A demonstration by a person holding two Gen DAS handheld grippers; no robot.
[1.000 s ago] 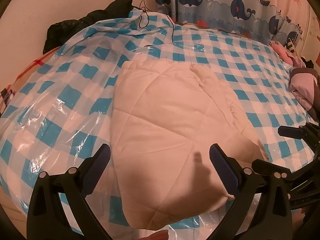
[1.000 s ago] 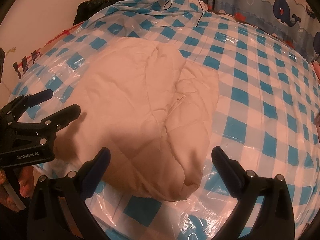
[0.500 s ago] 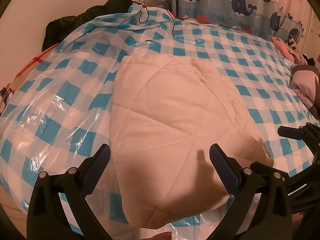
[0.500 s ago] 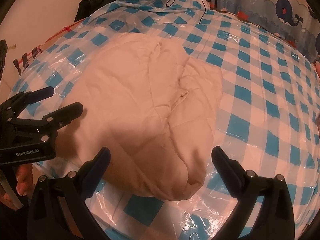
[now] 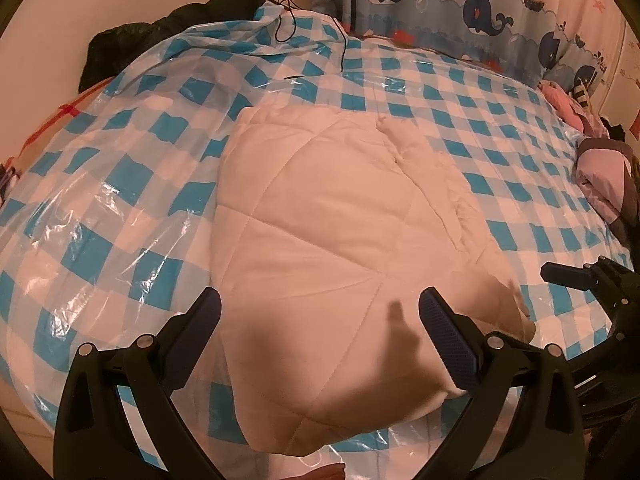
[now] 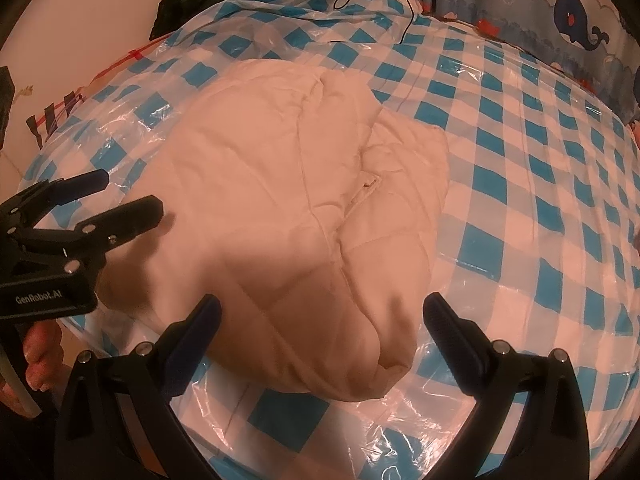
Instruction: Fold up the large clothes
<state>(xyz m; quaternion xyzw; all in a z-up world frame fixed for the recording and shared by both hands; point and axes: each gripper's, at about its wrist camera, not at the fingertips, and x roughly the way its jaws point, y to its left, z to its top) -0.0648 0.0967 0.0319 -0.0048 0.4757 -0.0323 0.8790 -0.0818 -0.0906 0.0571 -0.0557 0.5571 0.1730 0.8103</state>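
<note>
Quilted cream garment (image 5: pixel 340 232) is laid folded near the bed's (image 5: pixel 120 184) front edge. Left claw (image 5: pixel 320 320) and right claw (image 6: pixel 320 320) are held released above it, nothing gripped.

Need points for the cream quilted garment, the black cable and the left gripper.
cream quilted garment (image 5: pixel 340 240): left wrist view, quilted top panel.
black cable (image 5: pixel 343 52): left wrist view, hanging run over the checked cover.
left gripper (image 6: pixel 128 196): right wrist view, between the open fingertips.

Cream quilted garment (image 6: pixel 304 200) lay folded in a rounded bundle on the plastic-covered blue check bed (image 6: pixel 520 184). Right gripper (image 6: pixel 320 320) hung above its near edge, jaws wide, empty. Left gripper (image 6: pixel 120 196), parted, hovered at the bundle's left side.
</note>
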